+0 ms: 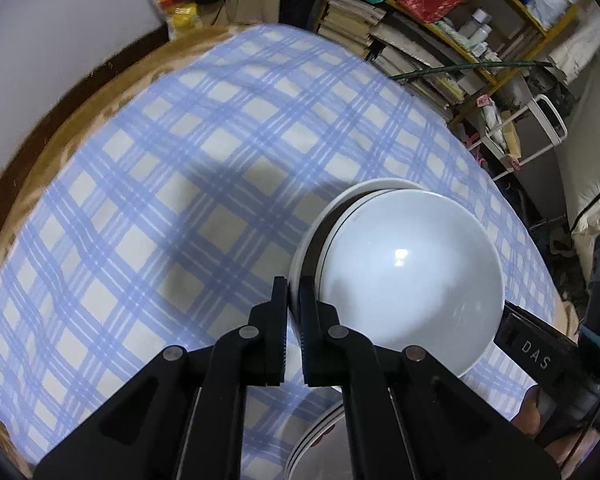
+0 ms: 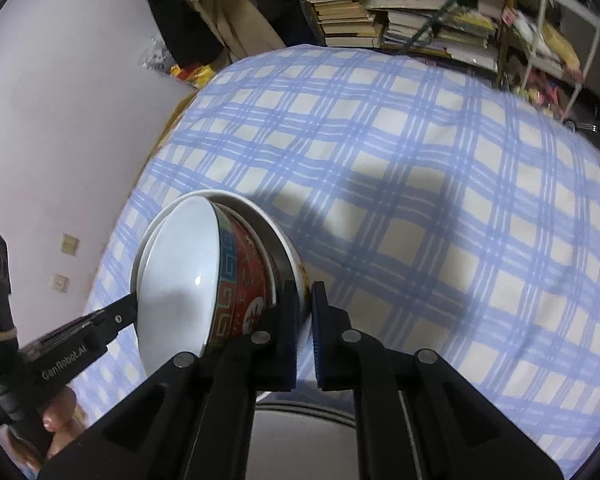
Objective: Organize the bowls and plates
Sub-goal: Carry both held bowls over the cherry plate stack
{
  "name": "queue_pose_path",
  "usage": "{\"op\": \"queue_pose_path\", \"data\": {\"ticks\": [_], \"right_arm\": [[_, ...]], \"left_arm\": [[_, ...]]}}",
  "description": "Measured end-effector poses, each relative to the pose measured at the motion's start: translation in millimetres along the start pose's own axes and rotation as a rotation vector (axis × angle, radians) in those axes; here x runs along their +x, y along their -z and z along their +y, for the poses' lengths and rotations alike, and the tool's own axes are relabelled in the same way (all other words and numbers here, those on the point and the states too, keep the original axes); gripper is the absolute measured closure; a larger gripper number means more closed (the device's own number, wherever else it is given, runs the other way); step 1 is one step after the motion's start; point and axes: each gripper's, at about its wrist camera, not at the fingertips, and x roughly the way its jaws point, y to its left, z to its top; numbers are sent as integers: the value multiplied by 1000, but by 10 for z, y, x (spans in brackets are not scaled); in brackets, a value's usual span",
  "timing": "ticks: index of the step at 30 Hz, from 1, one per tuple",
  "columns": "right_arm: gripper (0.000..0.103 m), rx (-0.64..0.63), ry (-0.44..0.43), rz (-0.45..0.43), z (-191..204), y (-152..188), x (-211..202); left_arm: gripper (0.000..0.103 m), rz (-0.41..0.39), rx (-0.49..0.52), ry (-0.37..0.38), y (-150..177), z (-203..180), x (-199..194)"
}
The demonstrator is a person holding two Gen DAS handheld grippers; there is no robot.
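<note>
Between both grippers (image 1: pixel 294 286) (image 2: pixel 304 288): stacked bowls (image 1: pixel 412 276), rims pinched.

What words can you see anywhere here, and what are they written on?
"DAS": on the black body of the right gripper, seen from the left wrist camera.
"GenRobot.AI": on the black arm of the left gripper, seen from the right wrist camera.
The red bowl has only patterns, no letters to read.
The book spines on the shelf are too small and blurred to read.
</note>
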Motion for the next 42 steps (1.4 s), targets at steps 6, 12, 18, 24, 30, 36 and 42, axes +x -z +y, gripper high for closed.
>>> {"op": "queue_pose_path", "data": {"ticks": [6, 12, 18, 24, 30, 36, 42], "right_arm": [[92, 28, -19, 0, -46, 73, -44], [92, 35, -11, 11, -53, 112, -127], [92, 62, -15, -11, -56, 149, -354], [92, 83, -33, -8, -66, 348, -564], [92, 85, -8, -1, -71, 700, -679], [92, 98, -2, -5, -170, 1038, -726], [92, 125, 28, 2, -273, 1251, -753]], "left_arm": [[99, 31, 8, 0, 32, -23, 29], [99, 35, 6, 7, 102, -57, -28], [99, 19, 7, 24, 135, -138, -248], [99, -7, 23, 30, 279, -207, -504], [98, 18, 5, 38, 635, -189, -550], [99, 36, 38, 0, 1008, -252, -516], [98, 91, 48, 9, 1257, -282, -437]]}}
